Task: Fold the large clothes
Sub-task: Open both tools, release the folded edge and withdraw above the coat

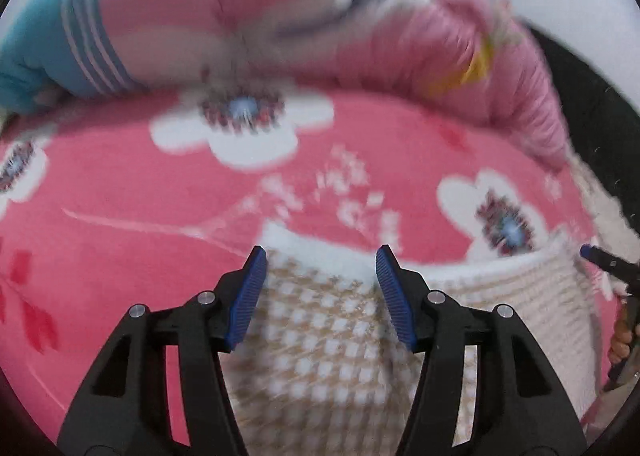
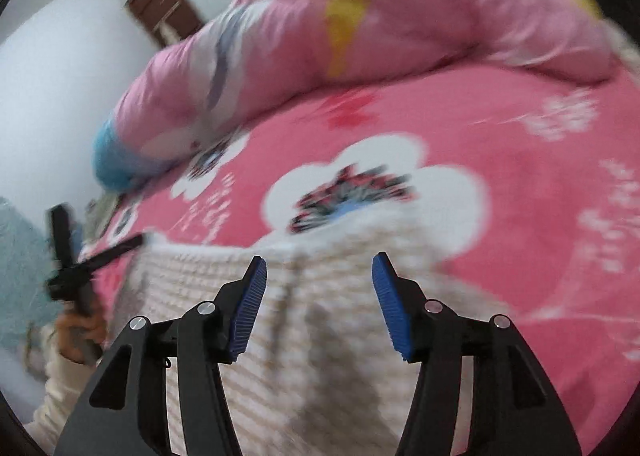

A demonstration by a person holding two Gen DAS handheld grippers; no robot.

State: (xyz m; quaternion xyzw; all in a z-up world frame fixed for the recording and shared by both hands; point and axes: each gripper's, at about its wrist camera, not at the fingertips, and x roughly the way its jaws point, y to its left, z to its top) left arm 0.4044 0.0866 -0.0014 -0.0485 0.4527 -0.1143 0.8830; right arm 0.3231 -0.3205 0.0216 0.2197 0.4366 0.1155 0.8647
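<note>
A cream and tan checked knit garment (image 1: 320, 336) lies on a pink flowered bedspread (image 1: 120, 183). My left gripper (image 1: 320, 268) is open and empty, jaws wide apart above the garment's far edge. The right gripper also shows at the right edge of the left wrist view (image 1: 600, 256). In the right wrist view my right gripper (image 2: 318, 272) is open and empty over the same garment (image 2: 320, 316), near its far edge. The left gripper (image 2: 80, 256) shows at the far left of that view, open. Both views are blurred.
A rolled pink quilt (image 1: 280, 15) with a blue end (image 1: 40, 47) lies along the far side of the bed; it also shows in the right wrist view (image 2: 360, 15). White walls and a brown door (image 2: 160, 3) stand behind.
</note>
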